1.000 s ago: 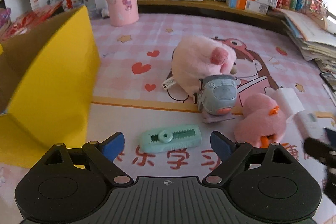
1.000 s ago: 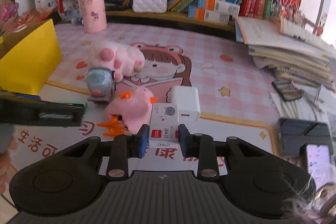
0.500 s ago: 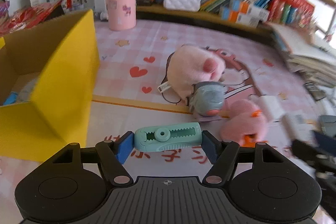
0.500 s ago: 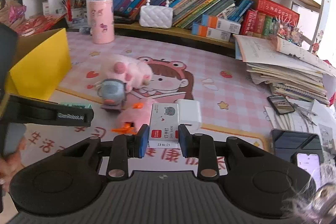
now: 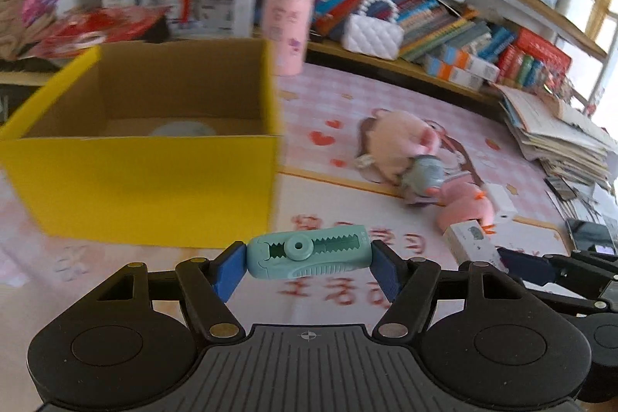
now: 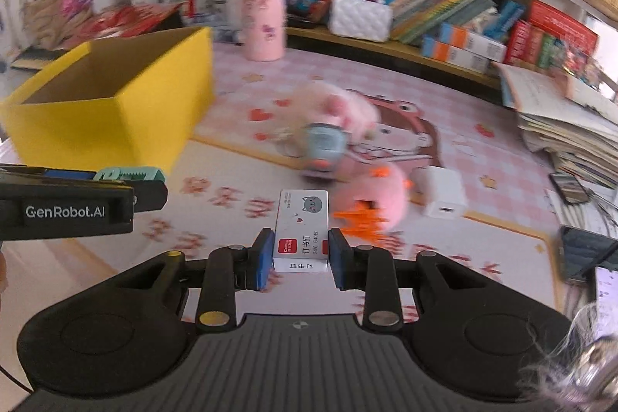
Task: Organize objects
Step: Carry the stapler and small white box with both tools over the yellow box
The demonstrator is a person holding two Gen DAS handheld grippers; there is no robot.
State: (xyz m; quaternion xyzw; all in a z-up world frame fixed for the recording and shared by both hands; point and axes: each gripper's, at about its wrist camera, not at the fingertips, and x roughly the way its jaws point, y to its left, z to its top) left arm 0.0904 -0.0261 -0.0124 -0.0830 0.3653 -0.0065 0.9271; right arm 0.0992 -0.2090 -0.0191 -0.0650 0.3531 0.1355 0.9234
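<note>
Pale round object (image 5: 181, 130) inside yellow box (image 5: 154, 188), left-wrist view only

Up top I see shelves of books (image 6: 421, 6) leaning in rows. A white purse (image 6: 360, 16) sits under them, with a tall pink can (image 6: 263, 20) to its left. On the right side, a messy stack of papers (image 6: 571, 130). Two phones (image 6: 585, 251) lie at the lower right.
</note>
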